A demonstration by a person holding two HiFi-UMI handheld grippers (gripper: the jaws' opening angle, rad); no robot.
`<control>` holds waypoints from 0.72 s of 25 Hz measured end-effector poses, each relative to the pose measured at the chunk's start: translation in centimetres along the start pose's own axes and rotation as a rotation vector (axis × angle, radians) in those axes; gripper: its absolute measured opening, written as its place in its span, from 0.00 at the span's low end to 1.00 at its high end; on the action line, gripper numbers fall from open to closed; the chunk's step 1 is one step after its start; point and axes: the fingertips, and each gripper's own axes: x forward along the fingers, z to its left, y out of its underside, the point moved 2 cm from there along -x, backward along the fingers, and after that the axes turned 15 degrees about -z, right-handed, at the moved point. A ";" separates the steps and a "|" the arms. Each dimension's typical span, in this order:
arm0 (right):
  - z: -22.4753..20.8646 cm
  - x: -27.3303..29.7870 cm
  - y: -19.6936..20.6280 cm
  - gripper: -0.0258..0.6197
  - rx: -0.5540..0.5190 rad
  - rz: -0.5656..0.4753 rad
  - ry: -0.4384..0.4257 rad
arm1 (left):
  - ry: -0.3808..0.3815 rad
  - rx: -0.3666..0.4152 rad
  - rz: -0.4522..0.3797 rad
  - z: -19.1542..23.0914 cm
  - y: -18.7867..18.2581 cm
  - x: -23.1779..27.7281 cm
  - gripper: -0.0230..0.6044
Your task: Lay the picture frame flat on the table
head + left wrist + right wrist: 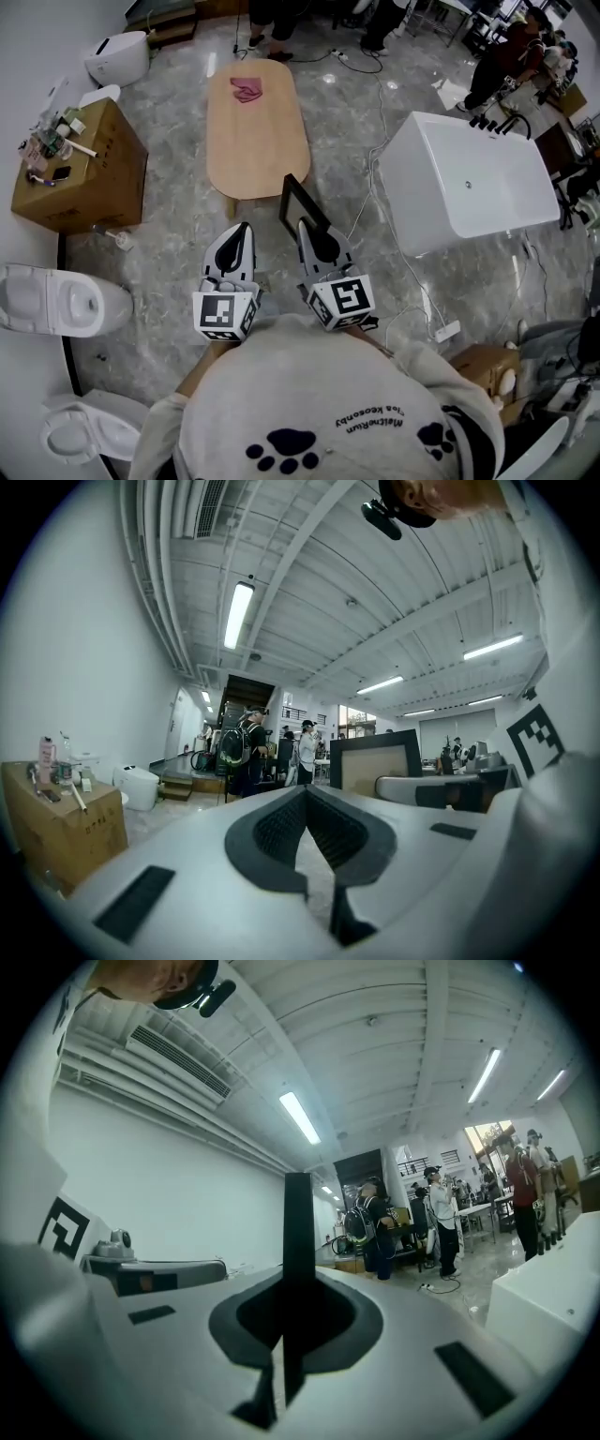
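Black picture frame is clamped by the right gripper's jaws (left gripper closed, empty); the thin pinch could be twisted loose before the counter.

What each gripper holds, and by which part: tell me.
The right gripper has its jaws shut on the picture frame, on one edge of its black rim. The left gripper is shut, holding nothing.
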 end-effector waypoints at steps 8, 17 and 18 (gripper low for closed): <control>-2.4 5.2 1.0 0.07 -0.006 -0.008 0.079 | 0.078 -0.010 -0.005 3.2 0.6 6.2 0.05; -3.7 10.0 2.7 0.07 -0.011 -0.023 0.148 | 0.153 -0.010 0.010 6.8 1.8 10.8 0.05; -3.7 10.5 2.9 0.07 -0.012 -0.026 0.154 | 0.158 -0.008 0.012 7.3 1.9 11.1 0.05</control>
